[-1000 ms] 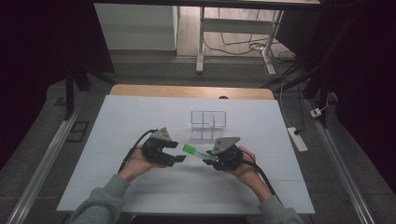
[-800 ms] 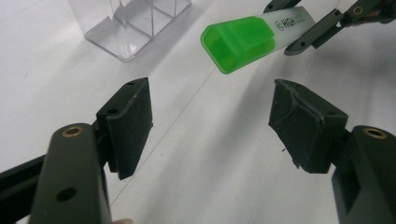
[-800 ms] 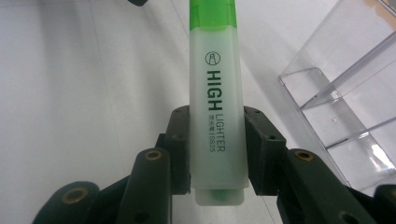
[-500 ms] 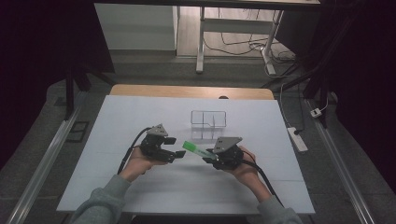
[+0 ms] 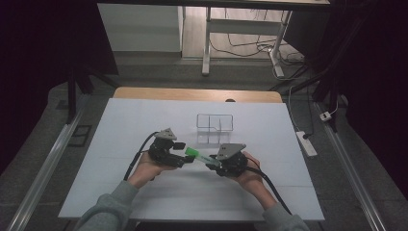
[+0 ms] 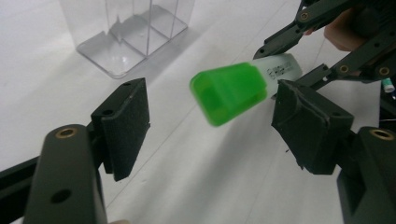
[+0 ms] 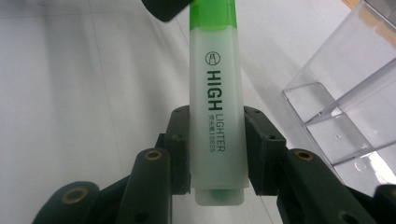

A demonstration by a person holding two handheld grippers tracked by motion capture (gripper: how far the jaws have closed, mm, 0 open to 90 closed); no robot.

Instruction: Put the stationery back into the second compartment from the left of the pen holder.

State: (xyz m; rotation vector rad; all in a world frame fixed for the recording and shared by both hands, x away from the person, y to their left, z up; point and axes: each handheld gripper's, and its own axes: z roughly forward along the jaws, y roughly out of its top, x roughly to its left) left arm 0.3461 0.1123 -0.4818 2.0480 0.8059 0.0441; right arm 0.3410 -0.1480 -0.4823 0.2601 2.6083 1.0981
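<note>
- Gripping the pale barrel of a green highlighter (image 7: pixel 215 121), with the right gripper (image 7: pixel 216 144) clamped on both sides near the tail end, cap pointing away toward the other hand.
- Standing wide apart, with nothing held: left gripper (image 6: pixel 212 119), its black pads (image 6: pixel 126 121) flanking the green cap (image 6: pixel 229 91) without touching it.
- Held in the air above the white table (image 5: pixel 120 192), between the two hands, just in front of the person: highlighter (image 5: pixel 198 155).
- Judged as the step in hand: closing on the cap to pull it off.
- Best done by centring the cap squarely between the pads first, squeezing on its flat faces, then pulling straight along the barrel while keeping the right grip firm.
- Risk, as a judgement: off-centre pinch letting the tapered cap slip out or twisting the barrel in the right jaws.
- Farther out, near but apart: clear divided organiser (image 5: pixel 214 126), empty as far as can be told, not in the way.
- Beyond the table: cables, desk legs and a power strip (image 5: pixel 306 143) on the floor.
</note>
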